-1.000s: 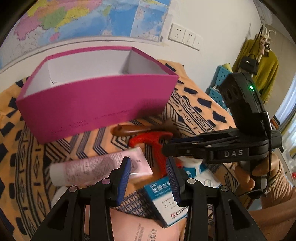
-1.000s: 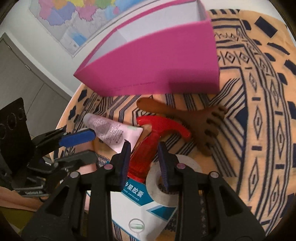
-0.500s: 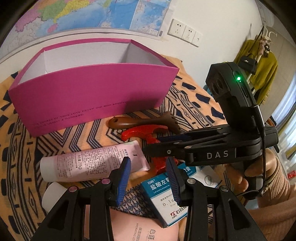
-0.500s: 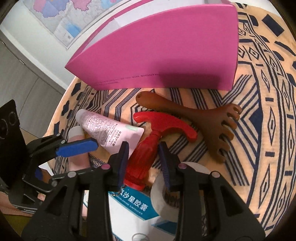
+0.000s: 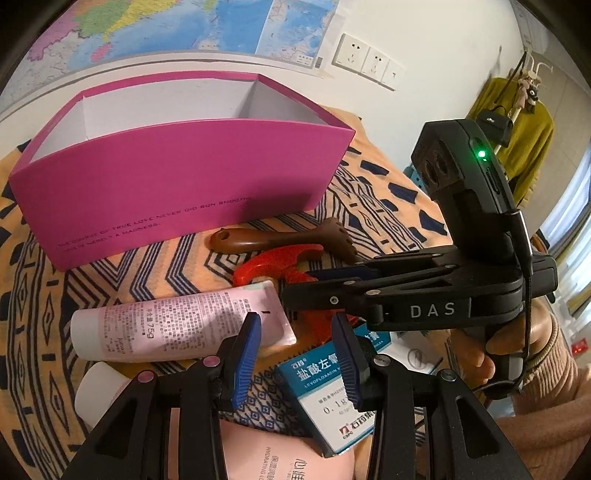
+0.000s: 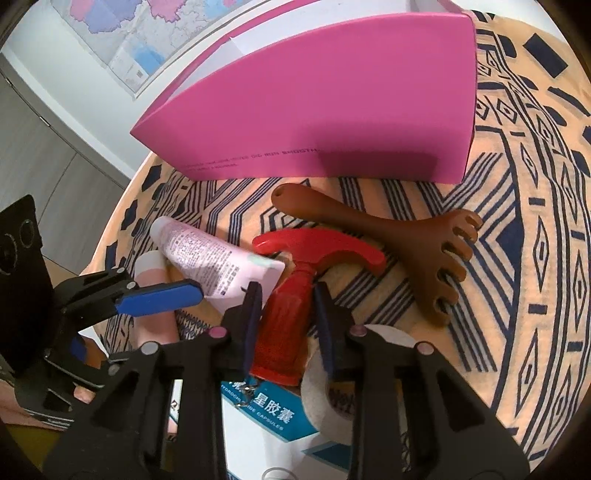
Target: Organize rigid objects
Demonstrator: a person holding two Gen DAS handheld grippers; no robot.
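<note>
An open pink box (image 5: 177, 184) stands at the back of the patterned cloth; it also shows in the right wrist view (image 6: 332, 110). In front lie a brown wooden claw massager (image 6: 388, 229), a red T-shaped tool (image 6: 295, 295), a pink tube (image 5: 177, 325) and a blue-white medicine box (image 5: 332, 391). My right gripper (image 6: 288, 310) is open, its fingers on either side of the red tool's shaft. My left gripper (image 5: 295, 354) is open and empty above the tube's flat end and the medicine box.
A white tape roll (image 6: 332, 391) lies beside the red tool. A white bottle (image 5: 99, 391) and a pink packet (image 5: 280, 458) lie near the left gripper. A wall with a map (image 5: 166, 29) and sockets (image 5: 365, 59) stands behind the box.
Both grippers have come lower and closer to the objects. The right gripper's fingers now straddle the red tool's shaft.
</note>
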